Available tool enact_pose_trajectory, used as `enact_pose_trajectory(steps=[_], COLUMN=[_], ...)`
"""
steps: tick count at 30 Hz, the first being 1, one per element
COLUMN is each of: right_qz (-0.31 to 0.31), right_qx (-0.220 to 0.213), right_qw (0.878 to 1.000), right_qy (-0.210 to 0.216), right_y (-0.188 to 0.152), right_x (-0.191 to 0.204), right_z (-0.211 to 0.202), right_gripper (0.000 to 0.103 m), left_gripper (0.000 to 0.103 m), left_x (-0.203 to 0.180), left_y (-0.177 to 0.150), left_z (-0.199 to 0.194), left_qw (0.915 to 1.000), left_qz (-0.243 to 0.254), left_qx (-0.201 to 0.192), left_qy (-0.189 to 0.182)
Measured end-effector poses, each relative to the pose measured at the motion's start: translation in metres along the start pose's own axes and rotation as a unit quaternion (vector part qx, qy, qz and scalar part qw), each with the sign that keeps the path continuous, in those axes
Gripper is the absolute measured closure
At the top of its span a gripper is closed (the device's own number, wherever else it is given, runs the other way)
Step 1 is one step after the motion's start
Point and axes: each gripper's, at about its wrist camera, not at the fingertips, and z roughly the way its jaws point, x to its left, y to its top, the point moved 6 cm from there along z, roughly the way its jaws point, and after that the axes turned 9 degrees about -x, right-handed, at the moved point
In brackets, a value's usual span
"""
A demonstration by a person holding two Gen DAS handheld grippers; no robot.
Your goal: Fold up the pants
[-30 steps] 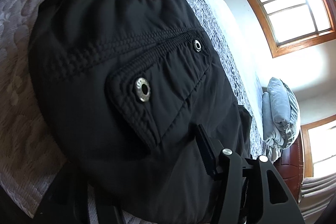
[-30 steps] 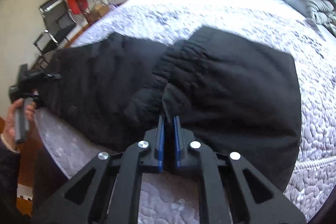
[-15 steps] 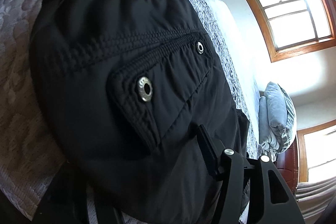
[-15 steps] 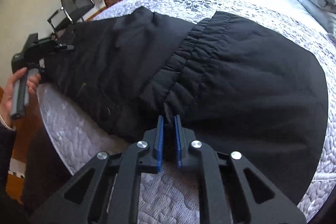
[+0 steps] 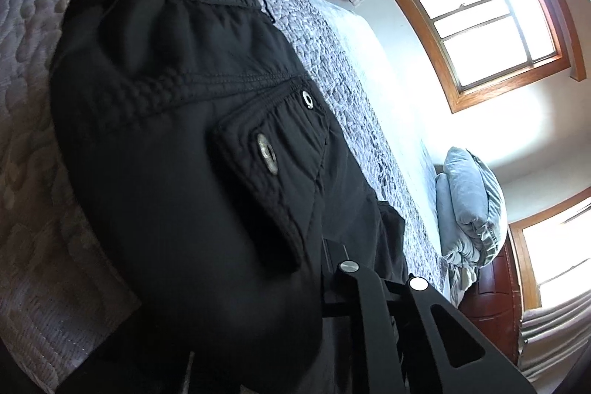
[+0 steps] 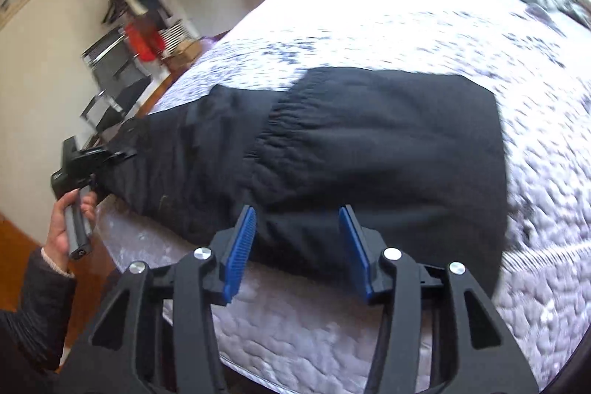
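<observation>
**One pair of pants, two grippers**

One pair of black pants (image 6: 369, 143) lies folded on the quilted bed (image 6: 406, 24), with two metal snaps (image 5: 266, 153) on its pocket flap. The right gripper (image 6: 301, 246) hangs spread wide and holds nothing, blue ribbed pads (image 6: 243, 242) over the near fabric edge. The left gripper (image 6: 110, 156) sits at the far pant end; fabric covers its fingers, so I cannot tell its grip. Two grey pillows (image 5: 469, 205) lie stacked.

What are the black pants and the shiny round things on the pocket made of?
The pants look like thin woven cloth, maybe nylon or cotton; they are matt and wrinkle softly, with stitched seams. The round snaps look like silvery metal, since they glint in the light. The bedcover seems to be quilted fabric with puffy stitching.
</observation>
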Motion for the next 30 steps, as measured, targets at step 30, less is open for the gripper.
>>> enact_pose_trajectory(steps=[30], right_qz=[0.143], right_qx=[-0.057], right_qw=[0.987], right_qy=[-0.034], right_y=[-0.011], right_x=[-0.092], right_z=[-0.056], right_gripper=[0.049], left_gripper=[0.072], left_x=[-0.269], left_y=[-0.199], left_z=[-0.003], left_qw=[0.8259], left_qz=[0.561], left_qx=[-0.044], left_qy=[-0.037])
